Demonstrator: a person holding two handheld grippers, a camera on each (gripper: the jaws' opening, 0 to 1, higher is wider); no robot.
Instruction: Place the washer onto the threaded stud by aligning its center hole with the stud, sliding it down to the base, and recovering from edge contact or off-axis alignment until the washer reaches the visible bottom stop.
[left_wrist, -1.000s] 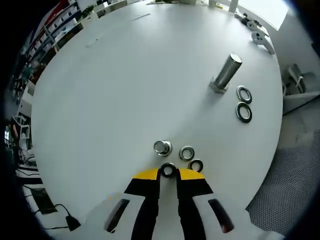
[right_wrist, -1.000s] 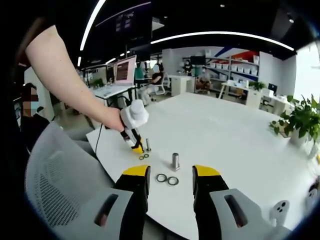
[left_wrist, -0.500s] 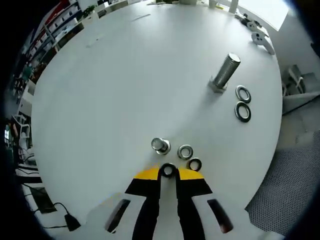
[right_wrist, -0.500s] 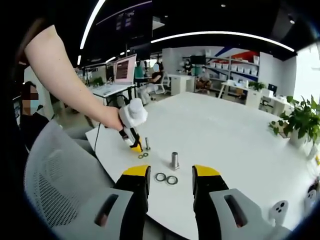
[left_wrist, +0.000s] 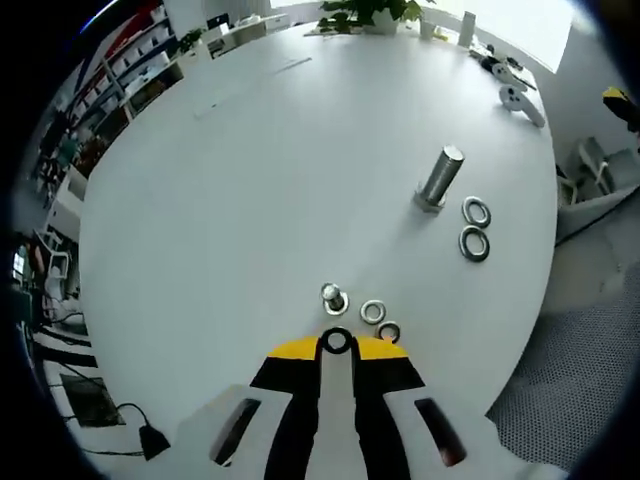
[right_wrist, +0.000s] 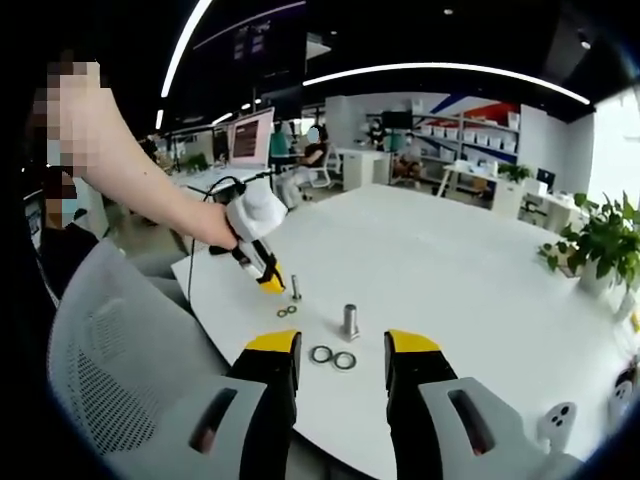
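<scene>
Two studs stood on the white table (left_wrist: 250, 180): in the left gripper view we saw a small stud (left_wrist: 333, 297) just above centre-bottom and a larger stud (left_wrist: 440, 179) in the upper right. The left gripper (left_wrist: 337, 343) had its jaws closed on a washer (left_wrist: 337, 342), held just below the small stud and not yet over it. Two loose washers (left_wrist: 380, 320) lay on the table just right of that stud, and another pair (left_wrist: 473, 228) lay beside the larger stud's base. In the right gripper view, the right gripper (right_wrist: 340, 350) sat at the bottom of the frame with its jaws spread apart and nothing between them, above the pair of washers (right_wrist: 333, 357). The left gripper (right_wrist: 268, 280) appeared at centre-left there, held in a white-gloved hand (right_wrist: 250, 215), its tip beside the small stud (right_wrist: 296, 288). A grey mesh chair (right_wrist: 110, 350) filled the lower left.
</scene>
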